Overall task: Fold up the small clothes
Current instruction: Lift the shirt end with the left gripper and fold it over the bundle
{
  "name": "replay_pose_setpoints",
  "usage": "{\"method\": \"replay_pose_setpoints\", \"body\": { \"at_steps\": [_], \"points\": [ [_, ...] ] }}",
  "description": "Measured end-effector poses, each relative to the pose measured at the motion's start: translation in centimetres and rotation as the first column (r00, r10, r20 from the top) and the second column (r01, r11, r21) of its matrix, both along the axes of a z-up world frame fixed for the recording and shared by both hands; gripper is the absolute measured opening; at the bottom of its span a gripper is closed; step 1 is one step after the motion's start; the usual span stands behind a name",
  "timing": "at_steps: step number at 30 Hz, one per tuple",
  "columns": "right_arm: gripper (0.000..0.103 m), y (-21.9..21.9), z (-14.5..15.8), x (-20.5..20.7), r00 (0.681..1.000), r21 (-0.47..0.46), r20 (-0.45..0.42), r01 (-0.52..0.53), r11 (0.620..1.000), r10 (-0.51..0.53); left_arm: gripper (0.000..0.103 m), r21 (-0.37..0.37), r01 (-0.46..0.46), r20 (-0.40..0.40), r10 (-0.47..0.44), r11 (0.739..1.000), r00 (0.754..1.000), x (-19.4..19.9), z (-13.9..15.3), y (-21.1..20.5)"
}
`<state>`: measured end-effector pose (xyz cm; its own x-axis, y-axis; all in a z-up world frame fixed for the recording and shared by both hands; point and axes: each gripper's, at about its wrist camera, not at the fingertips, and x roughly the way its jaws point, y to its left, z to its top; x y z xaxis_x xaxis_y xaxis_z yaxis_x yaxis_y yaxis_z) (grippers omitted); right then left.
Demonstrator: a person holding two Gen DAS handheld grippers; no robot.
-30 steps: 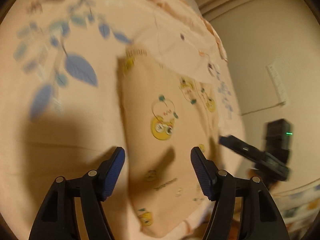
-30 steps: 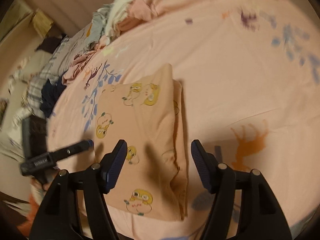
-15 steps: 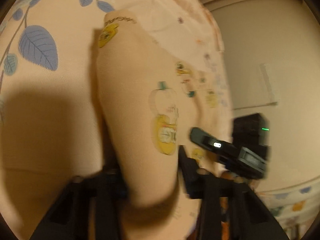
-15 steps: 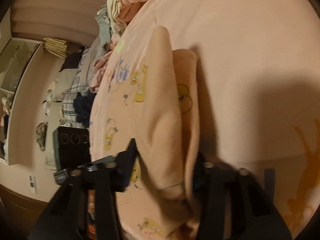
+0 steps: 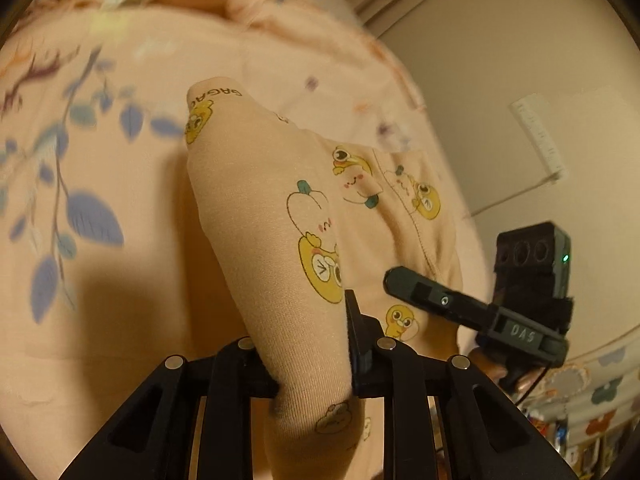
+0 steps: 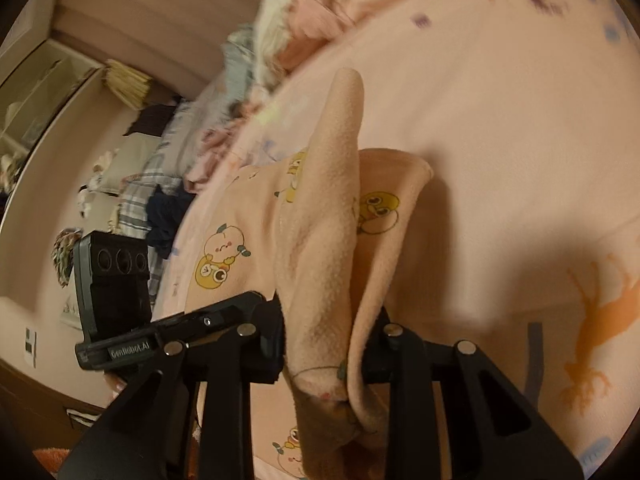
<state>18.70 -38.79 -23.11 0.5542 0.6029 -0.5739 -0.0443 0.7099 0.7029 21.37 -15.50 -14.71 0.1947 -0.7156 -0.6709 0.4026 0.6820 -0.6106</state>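
A small peach garment (image 5: 280, 208) with yellow cartoon prints lies partly folded on a pink bedsheet (image 5: 100, 280). My left gripper (image 5: 310, 364) is shut on the garment's near edge, and the cloth rises as a ridge between its jaws. My right gripper (image 6: 324, 344) is shut on the same garment (image 6: 332, 216) at its other near corner and holds a fold lifted off the sheet. The right gripper shows in the left wrist view (image 5: 472, 312). The left gripper shows in the right wrist view (image 6: 168, 336).
A heap of unfolded clothes (image 6: 288, 32) lies at the far end of the bed (image 6: 500, 100). More clothes and plaid fabric (image 6: 152, 184) lie along the bed's left side. A wall with a white panel (image 5: 540, 136) stands on the right.
Both grippers were open above the flat garment. They came down, shut on its near edge, and now lift it off the sheet.
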Motion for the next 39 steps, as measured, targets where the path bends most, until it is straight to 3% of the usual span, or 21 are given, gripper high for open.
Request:
{"method": "replay_pose_setpoints", "body": {
  "at_steps": [3, 11, 14, 21, 32, 39],
  "points": [
    [0.027, 0.1, 3.4, -0.5, 0.996, 0.008, 0.085, 0.013, 1.000, -0.014, 0.022, -0.017, 0.003, 0.053, -0.002, 1.000, 0.999, -0.4, 3.0, 0.8],
    [0.027, 1.8, 10.4, -1.5, 0.977, 0.014, 0.211, -0.002, 1.000, 0.000, 0.022, -0.018, 0.011, 0.210, -0.007, 1.000, 0.978, -2.8, 10.3, 3.1],
    [0.027, 3.0, 12.1, -1.9, 0.967, 0.005, 0.255, -0.014, 1.000, 0.012, 0.022, -0.014, -0.002, 0.244, 0.005, 1.000, 0.970, -3.2, 11.5, 4.1],
    [0.027, 6.4, 14.4, -0.8, 0.963, -0.010, 0.262, -0.055, 0.998, 0.056, 0.022, 0.019, -0.060, 0.291, 0.051, 0.998, 0.955, -3.0, 13.4, 8.1],
    [0.028, 13.2, 16.2, 4.9, 0.965, -0.098, 0.223, -0.120, 0.988, 0.140, 0.022, 0.079, -0.157, 0.290, 0.128, 0.984, 0.948, 2.3, 12.8, 13.0],
    [0.028, 16.9, 13.4, 10.5, 0.975, -0.198, 0.138, -0.144, 0.970, 0.173, 0.022, 0.147, -0.212, 0.268, 0.168, 0.966, 0.949, 6.3, 7.1, 14.4]
  ]
}}
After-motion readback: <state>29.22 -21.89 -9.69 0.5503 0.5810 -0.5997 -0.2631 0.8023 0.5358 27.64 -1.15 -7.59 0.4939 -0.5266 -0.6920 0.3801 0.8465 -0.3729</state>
